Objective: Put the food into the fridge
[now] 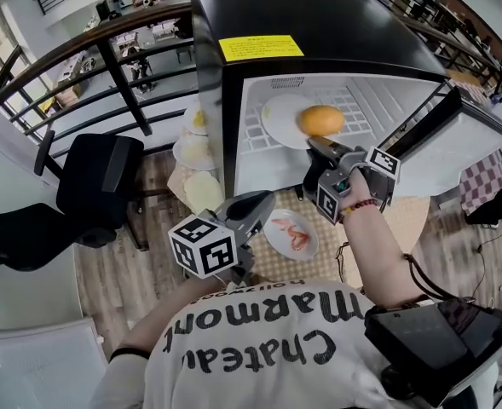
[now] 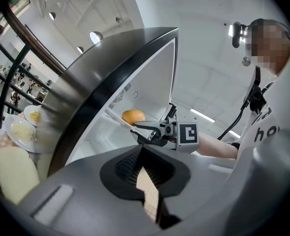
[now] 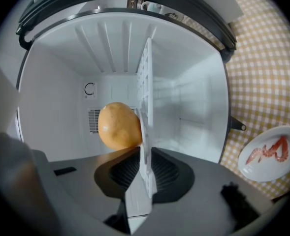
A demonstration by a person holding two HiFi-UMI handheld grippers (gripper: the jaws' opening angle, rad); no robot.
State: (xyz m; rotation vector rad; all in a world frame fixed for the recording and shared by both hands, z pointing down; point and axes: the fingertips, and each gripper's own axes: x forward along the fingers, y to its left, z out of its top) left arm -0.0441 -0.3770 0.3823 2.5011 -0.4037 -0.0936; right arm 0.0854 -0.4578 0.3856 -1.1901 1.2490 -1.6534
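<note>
An orange round piece of food (image 1: 321, 120) lies on a white plate (image 1: 280, 119) held inside the open fridge (image 1: 319, 24). My right gripper (image 1: 323, 152) is shut on the plate's near rim. In the right gripper view the plate (image 3: 141, 191) runs edge-on between the jaws, with the food (image 3: 119, 126) on its left side. The left gripper view shows the same food (image 2: 133, 116) and the right gripper (image 2: 147, 132) at the fridge opening. My left gripper (image 1: 259, 201) hangs low in front of the fridge, shut and holding nothing. A plate of shrimp (image 1: 291, 233) sits on the table.
The fridge door (image 1: 455, 143) stands open at the right. A white wire shelf (image 1: 255, 130) sits inside. Three plates of pale food (image 1: 204, 190) lie left of the fridge. The table has a checked cloth (image 1: 404, 220). A black chair (image 1: 97, 177) and a railing (image 1: 106, 58) stand at the left.
</note>
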